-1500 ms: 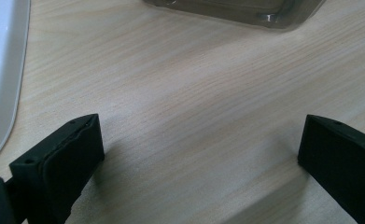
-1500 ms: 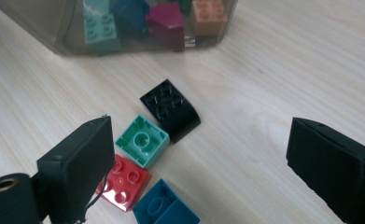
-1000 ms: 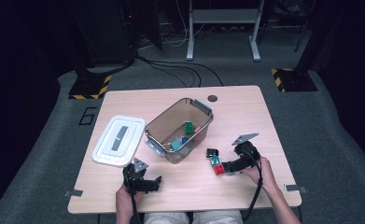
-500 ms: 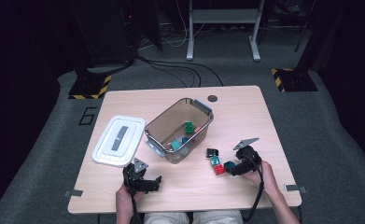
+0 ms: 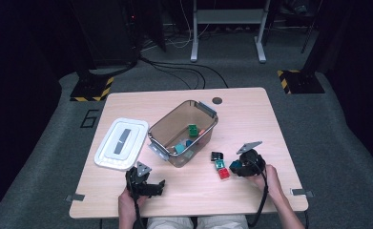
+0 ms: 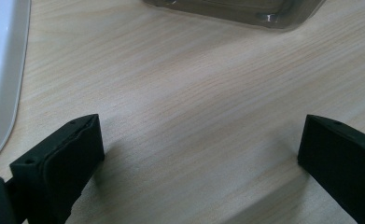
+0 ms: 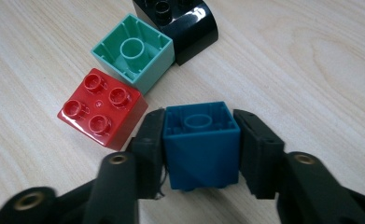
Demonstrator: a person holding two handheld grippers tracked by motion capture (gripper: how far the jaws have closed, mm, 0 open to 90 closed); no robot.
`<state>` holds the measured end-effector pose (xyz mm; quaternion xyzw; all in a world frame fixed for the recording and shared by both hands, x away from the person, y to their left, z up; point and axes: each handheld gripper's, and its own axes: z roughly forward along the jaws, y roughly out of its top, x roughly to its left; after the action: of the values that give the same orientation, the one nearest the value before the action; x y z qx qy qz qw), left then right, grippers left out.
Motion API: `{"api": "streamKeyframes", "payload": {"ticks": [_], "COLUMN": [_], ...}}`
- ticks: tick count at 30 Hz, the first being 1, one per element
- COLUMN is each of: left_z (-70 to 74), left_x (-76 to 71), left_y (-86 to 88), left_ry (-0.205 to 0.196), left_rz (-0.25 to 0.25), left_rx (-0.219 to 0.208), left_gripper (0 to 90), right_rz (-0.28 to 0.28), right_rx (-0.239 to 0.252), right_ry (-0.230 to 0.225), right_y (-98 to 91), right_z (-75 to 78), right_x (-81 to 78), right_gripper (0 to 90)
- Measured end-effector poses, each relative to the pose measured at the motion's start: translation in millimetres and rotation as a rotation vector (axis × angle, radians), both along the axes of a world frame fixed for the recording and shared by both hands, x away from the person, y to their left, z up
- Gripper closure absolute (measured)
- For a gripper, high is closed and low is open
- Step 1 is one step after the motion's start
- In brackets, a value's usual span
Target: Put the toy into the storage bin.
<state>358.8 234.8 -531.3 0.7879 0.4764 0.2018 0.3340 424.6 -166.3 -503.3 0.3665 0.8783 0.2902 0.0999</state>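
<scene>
The blue block (image 7: 201,140) is pinched between the jaws of the right claw (image 7: 201,149), which have just been closing onto it; its hollow underside is turned up. It is held at the near right part of the table (image 5: 270,124). Just beside it, a red block (image 7: 101,107), a green block (image 7: 136,51) and a black block (image 7: 182,23) are lined up on the wood, the green one touching both neighbours. The left claw (image 6: 201,154) is kept spread wide over bare wood, with nothing between its jaws, near the clear bin (image 5: 174,126) and the white lid (image 5: 122,143).
</scene>
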Motion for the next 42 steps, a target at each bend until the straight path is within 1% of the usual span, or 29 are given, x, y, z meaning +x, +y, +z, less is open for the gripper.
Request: {"api": "streamKeyframes", "payload": {"ticks": [2, 5, 9, 12, 14, 15, 20, 26, 27, 28, 31, 33, 40, 41, 42], "left_z": [0.0, 0.0, 0.0, 0.0, 0.0, 0.0, 0.0, -0.1, -0.1, -0.1, -0.1, -0.1, -0.1, -0.1, -0.1], "left_x": [0.0, 0.0, 0.1, 0.1, 0.0, 0.0, 0.1, 0.1, 0.1, 0.1, 0.1, 0.1, 0.2, 0.2, 0.1], "left_y": [0.0, 0.0, 0.0, 0.0, 0.0, 0.0, 0.0, 0.0, 0.0, 0.0, 0.0, 0.0, 0.1, 0.1, 0.1], "left_ry": [0.0, 0.0, -0.001, 0.0, 0.0, 0.0, 0.0, 0.0, 0.0, 0.0, 0.0, 0.0, 0.0, 0.0, 0.0], "left_rz": [0.0, 0.0, 0.0, 0.0, 0.0, 0.001, 0.0, 0.001, 0.001, 0.001, 0.001, 0.001, 0.0, 0.0, 0.001], "left_rx": [0.0, -0.001, -0.001, 0.0, 0.0, -0.001, 0.0, -0.001, -0.001, -0.001, -0.001, -0.001, -0.001, -0.001, -0.001], "left_gripper": [0.1, 0.1, 0.1, 0.1, 0.1, 0.1, 0.1, 0.1, 0.1, 0.1, 0.1, 0.1, 0.1, 0.1, 0.1], "right_rz": [0.01, 0.003, 0.004, -0.001, 0.002, 0.006, 0.007, 0.012, 0.002, 0.016, 0.016, 0.032, 0.041, 0.041, 0.042], "right_rx": [-0.008, -0.004, 0.0, 0.011, 0.016, 0.015, 0.025, 0.027, 0.035, 0.03, 0.033, 0.033, 0.037, 0.037, 0.04], "right_ry": [-0.006, -0.003, -0.012, -0.026, -0.025, -0.034, -0.051, -0.062, -0.062, -0.069, -0.076, -0.088, -0.11, -0.11, -0.117], "right_y": [-0.2, 0.9, 1.6, 2.8, 3.1, 4.8, 9.3, 13.0, 14.4, 15.2, 17.3, 18.2, 22.5, 22.5, 23.0], "right_z": [0.2, 0.5, 1.5, 7.6, 10.0, 15.0, 25.3, 34.0, 35.5, 39.2, 43.9, 48.8, 63.9, 63.9, 68.0], "right_x": [1.3, 1.7, 3.6, 5.6, 6.3, 7.4, 10.1, 13.4, 13.7, 15.4, 16.4, 17.7, 19.5, 19.5, 20.2], "right_gripper": [57.5, 57.8, 57.9, 58.0, 58.0, 58.0, 58.1, 58.1, 58.2, 58.1, 58.2, 58.1, 58.2, 58.2, 58.2]}}
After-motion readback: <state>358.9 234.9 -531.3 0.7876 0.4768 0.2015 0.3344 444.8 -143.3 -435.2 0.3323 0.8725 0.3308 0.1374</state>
